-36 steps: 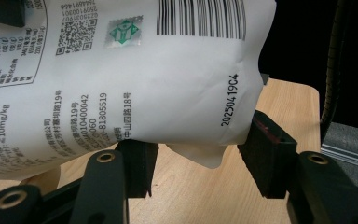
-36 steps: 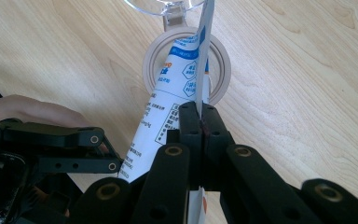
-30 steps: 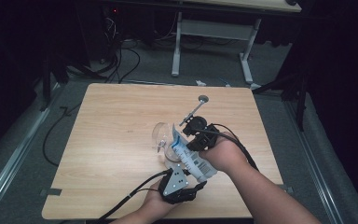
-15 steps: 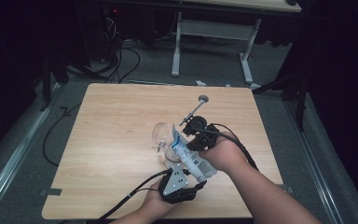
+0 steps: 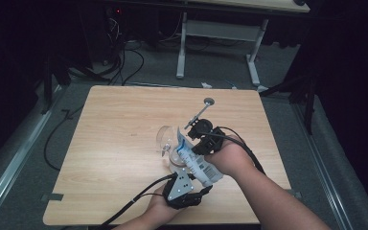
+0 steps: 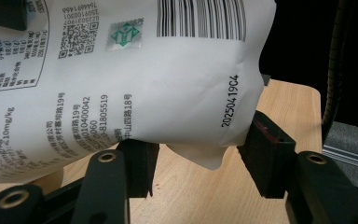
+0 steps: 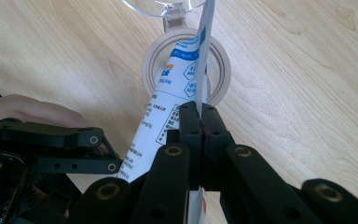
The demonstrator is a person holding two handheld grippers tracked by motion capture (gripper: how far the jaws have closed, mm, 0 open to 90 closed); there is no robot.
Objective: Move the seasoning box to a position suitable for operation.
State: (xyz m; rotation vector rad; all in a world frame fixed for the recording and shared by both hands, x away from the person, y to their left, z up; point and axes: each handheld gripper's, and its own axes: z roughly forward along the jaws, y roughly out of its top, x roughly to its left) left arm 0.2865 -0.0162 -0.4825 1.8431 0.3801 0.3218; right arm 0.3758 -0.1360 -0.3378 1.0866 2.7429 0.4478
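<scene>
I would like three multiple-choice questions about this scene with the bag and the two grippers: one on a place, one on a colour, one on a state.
1. Where is the metal spoon?
A. on the table beyond the grippers
B. inside the bag
C. on the floor

2. What colour is most of the bag?
A. red
B. white
C. green

3. How is the right gripper?
A. wide open
B. lying on the table
C. shut on the bag's edge

Answers:
1 A, in the high view it lies on the table, past both hands.
2 B, the left gripper view shows white film with dark print.
3 C, its jaws pinch the thin edge.
</scene>
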